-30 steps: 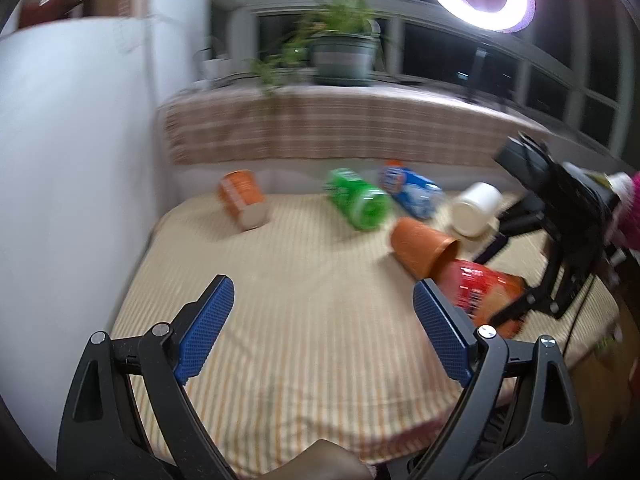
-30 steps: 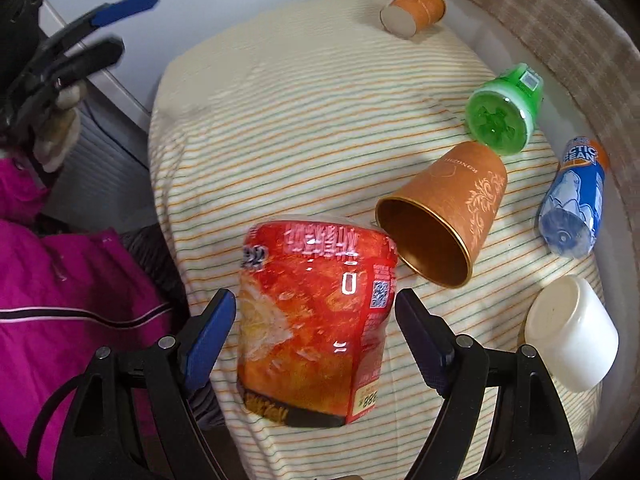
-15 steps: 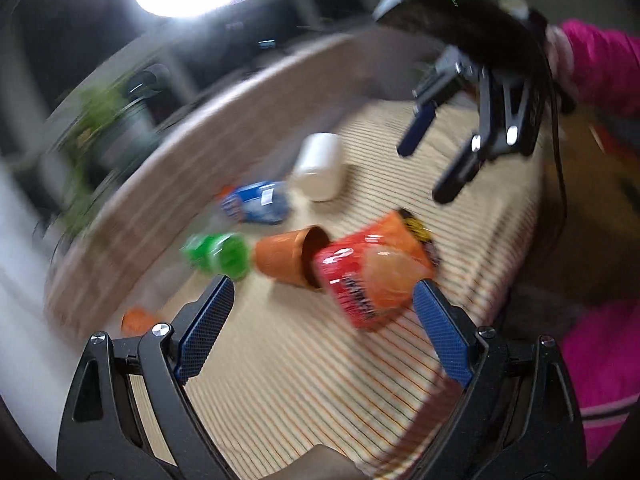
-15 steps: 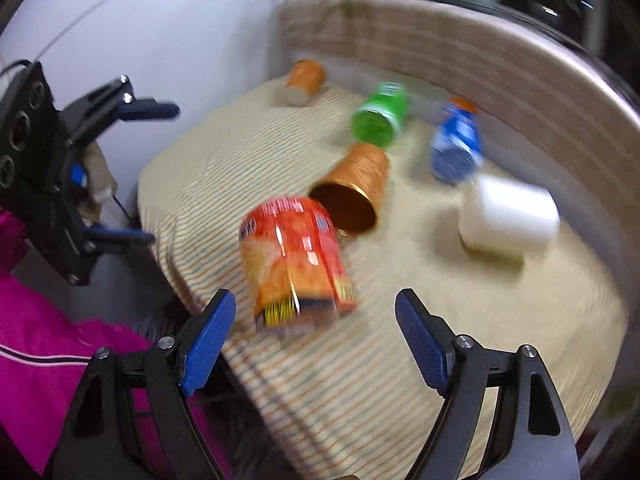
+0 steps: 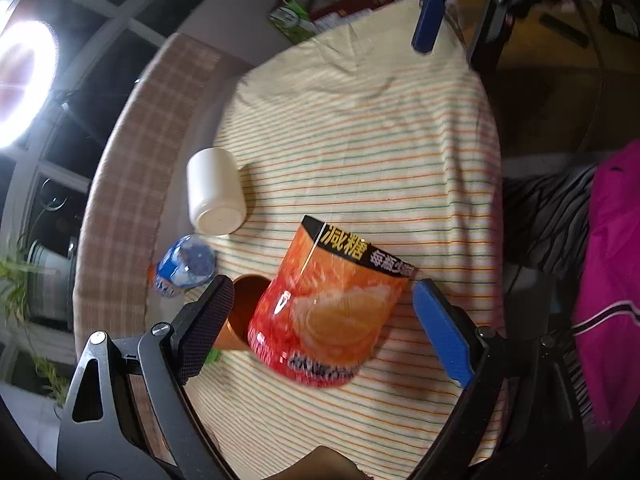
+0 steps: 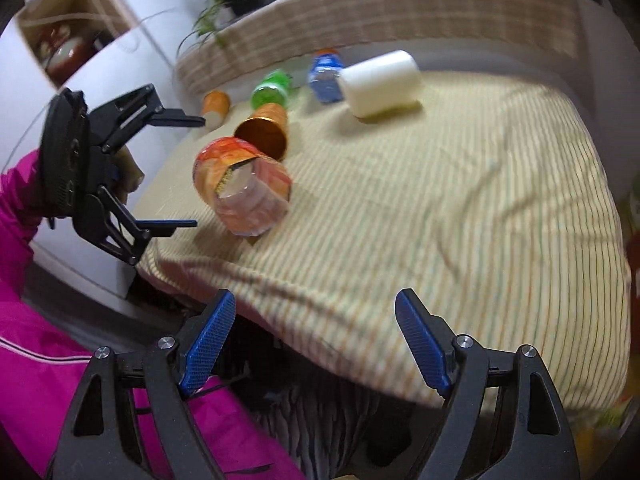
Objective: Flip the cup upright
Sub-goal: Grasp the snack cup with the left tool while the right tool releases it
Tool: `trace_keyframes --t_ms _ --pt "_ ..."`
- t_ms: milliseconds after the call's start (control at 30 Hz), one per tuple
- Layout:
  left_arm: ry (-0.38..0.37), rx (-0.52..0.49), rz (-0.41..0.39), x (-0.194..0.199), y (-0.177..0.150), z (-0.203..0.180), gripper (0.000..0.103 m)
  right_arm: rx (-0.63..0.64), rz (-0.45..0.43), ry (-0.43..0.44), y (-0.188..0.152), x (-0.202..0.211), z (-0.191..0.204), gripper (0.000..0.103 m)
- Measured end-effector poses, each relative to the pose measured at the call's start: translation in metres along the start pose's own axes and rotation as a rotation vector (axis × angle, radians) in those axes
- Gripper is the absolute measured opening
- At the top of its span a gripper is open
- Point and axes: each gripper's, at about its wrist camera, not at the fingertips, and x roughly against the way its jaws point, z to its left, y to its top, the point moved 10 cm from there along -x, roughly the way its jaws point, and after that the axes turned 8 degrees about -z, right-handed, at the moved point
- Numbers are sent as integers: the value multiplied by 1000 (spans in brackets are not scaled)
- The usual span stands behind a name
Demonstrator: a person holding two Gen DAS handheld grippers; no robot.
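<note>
A red-orange wrapped noodle cup (image 5: 328, 308) lies on its side on the striped tablecloth (image 5: 360, 140). It also shows in the right wrist view (image 6: 244, 188), its clear-wrapped end facing that camera. My left gripper (image 5: 320, 320) is open, its jaws on either side of the cup, not touching it; it also shows in the right wrist view (image 6: 176, 172). My right gripper (image 6: 316, 340) is open and empty, back over the table's front edge, apart from the cup.
An orange paper cup (image 6: 264, 132) lies just behind the noodle cup. A white cup (image 6: 380, 80), a blue bottle (image 6: 326, 74), a green bottle (image 6: 272, 88) and another orange cup (image 6: 216, 106) lie on their sides further back. A checked bench back (image 6: 360, 16) borders the table.
My left gripper has swung around and closed in until its open jaws bracket the noodle cup. My right gripper has pulled back from the cup to the table's front edge.
</note>
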Motion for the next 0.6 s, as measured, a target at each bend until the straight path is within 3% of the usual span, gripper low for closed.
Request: trace_keyframes --t_ms 367,433,600 --pt "-66 -75 79 -37 -7 -9 92 -66 -19 14 -1 -5 -14 82" --pt "-71 -73 83 -41 -9 -8 86 -70 -19 16 0 -7 -15 82" --pt "-68 -23 70 -38 -12 -3 84 -94 -32 16 3 -5 -18 82"
